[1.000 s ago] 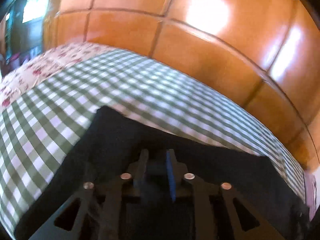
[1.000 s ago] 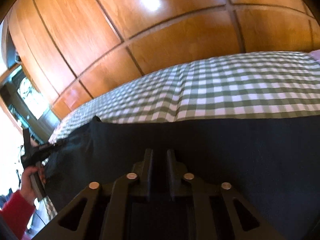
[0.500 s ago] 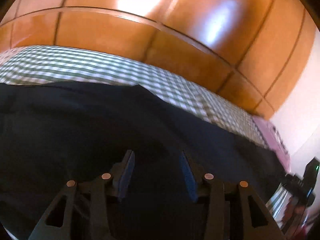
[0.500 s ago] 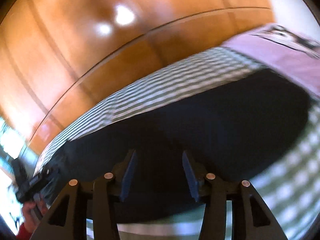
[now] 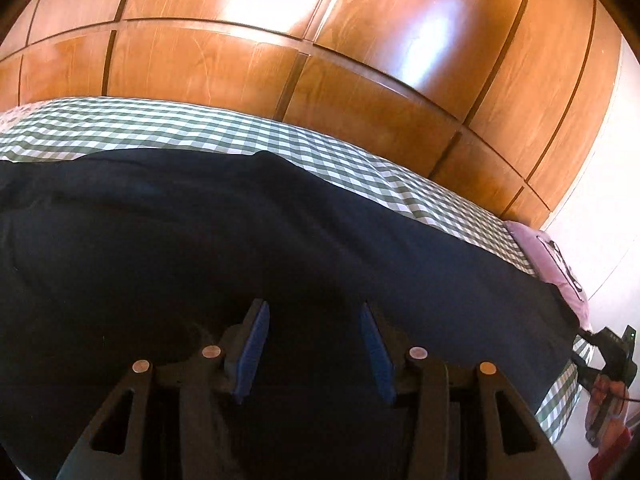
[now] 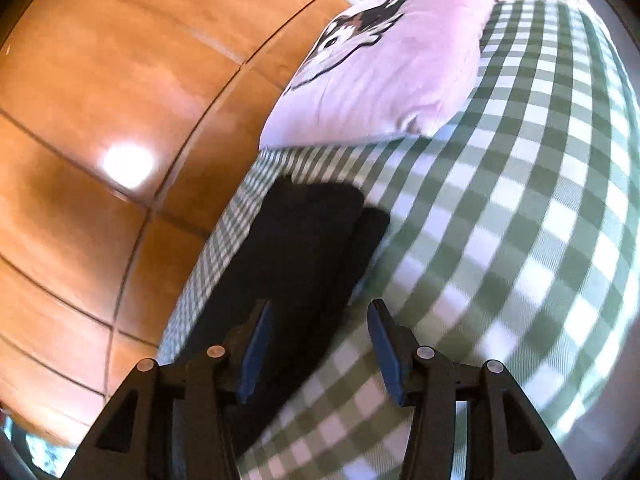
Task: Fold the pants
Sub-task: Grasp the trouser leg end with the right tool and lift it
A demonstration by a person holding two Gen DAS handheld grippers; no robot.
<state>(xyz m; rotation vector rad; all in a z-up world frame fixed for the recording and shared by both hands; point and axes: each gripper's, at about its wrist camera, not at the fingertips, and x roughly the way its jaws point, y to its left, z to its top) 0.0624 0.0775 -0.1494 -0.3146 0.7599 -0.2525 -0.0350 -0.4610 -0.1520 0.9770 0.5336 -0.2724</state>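
Dark navy pants (image 5: 248,240) lie flat along a bed with a green-and-white checked sheet (image 5: 168,128). My left gripper (image 5: 314,316) is open and empty, low over the pants. In the right wrist view the leg ends of the pants (image 6: 304,240) lie on the checked sheet (image 6: 500,220). My right gripper (image 6: 320,316) is open and empty over the pants' right edge. The right gripper also shows at the far right of the left wrist view (image 5: 608,356), held by a hand.
A pink pillow with a dog print (image 6: 384,60) lies just beyond the leg ends; it also shows in the left wrist view (image 5: 556,264). Glossy wooden wardrobe panels (image 5: 320,60) run along the far side of the bed.
Both grippers were shut on the pants one second ago; both have opened and let go. The right gripper has swung right toward the leg ends and the pillow.
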